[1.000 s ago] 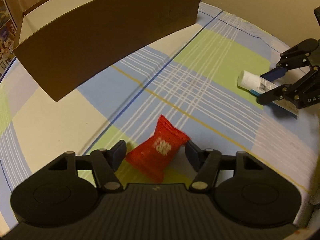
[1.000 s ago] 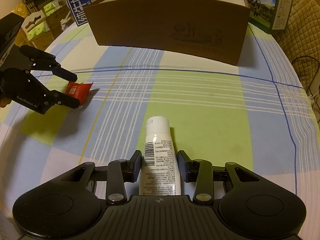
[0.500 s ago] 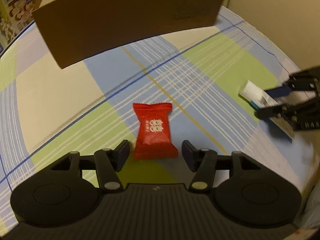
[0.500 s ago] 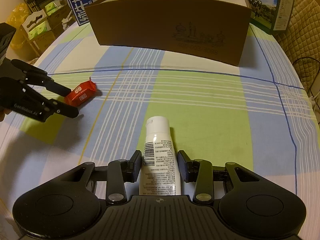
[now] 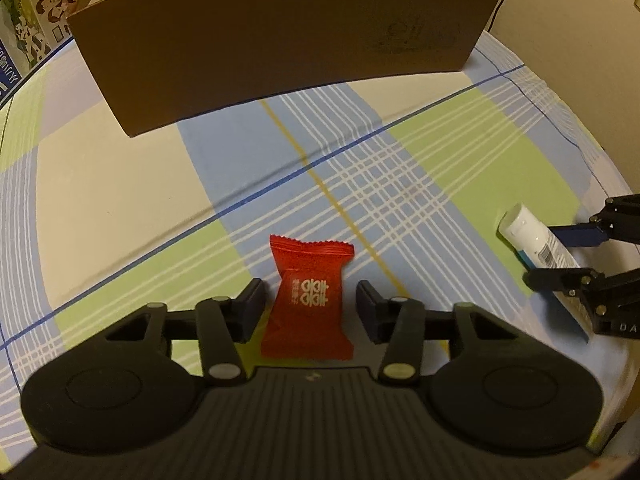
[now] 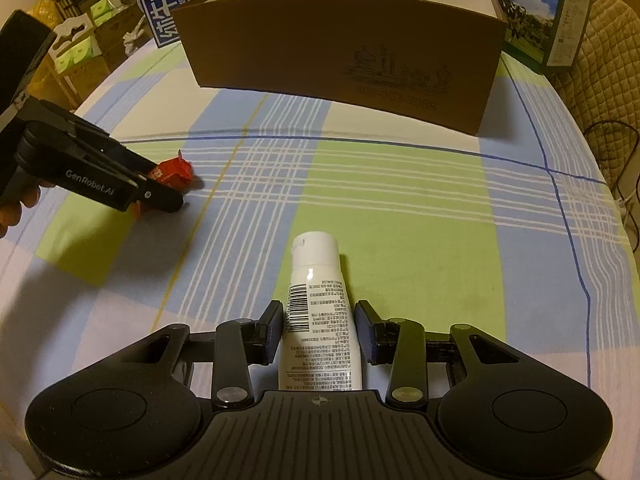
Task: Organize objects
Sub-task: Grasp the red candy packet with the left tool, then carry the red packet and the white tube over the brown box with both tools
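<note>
Now both my jaws stand apart: closing carelessly, the candy packet (image 5: 307, 303) could crumple sideways, the tube (image 6: 320, 312) roll away.

Plaid tablecloth (image 5: 440, 168) — box (image 5: 280, 40), red packet (image 5: 308, 300), tube (image 6: 320, 312).

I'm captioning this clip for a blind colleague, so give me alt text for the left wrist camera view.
The open left gripper straddles a red snack packet lying on a checked tablecloth, its pads not visibly touching it. A brown cardboard box stands behind; at far right, the right gripper straddles a white tube.
</note>
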Available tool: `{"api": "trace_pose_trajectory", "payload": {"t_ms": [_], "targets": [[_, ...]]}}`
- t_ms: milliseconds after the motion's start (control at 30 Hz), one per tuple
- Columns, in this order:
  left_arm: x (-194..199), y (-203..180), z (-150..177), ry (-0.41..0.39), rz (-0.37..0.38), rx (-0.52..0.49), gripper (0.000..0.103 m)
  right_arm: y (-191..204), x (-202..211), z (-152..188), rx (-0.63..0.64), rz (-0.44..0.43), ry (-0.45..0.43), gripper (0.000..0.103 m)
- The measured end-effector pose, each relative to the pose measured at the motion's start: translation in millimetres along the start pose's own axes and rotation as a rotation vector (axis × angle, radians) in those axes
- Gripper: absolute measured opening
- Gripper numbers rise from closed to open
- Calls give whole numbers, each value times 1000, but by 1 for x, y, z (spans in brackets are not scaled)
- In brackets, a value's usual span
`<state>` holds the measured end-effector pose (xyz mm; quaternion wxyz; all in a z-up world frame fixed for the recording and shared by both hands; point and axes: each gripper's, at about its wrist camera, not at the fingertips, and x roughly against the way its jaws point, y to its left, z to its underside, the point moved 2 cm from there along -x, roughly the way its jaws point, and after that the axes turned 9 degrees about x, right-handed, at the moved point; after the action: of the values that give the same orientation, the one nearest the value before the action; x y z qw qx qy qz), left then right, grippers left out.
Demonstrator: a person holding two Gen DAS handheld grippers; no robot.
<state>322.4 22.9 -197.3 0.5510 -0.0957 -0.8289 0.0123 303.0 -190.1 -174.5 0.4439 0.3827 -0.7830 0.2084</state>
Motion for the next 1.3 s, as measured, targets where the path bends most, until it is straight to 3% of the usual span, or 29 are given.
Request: {"api": "trace_pose_trajectory", "payload": {"t_ms": [333, 867, 1067, 1300], "targets": [[5, -6, 9, 0, -33, 87, 31, 4, -1, -1, 55, 8, 14, 36], [39, -14, 26, -48, -29, 202, 30, 0, -3, -9, 68, -54, 43, 36], [63, -13, 11, -107, -30, 216, 30, -2, 8, -30, 41, -111, -14, 36], [86, -8, -33, -203, -35, 207, 30, -22, 27, -85, -41, -159, -137, 36]]}}
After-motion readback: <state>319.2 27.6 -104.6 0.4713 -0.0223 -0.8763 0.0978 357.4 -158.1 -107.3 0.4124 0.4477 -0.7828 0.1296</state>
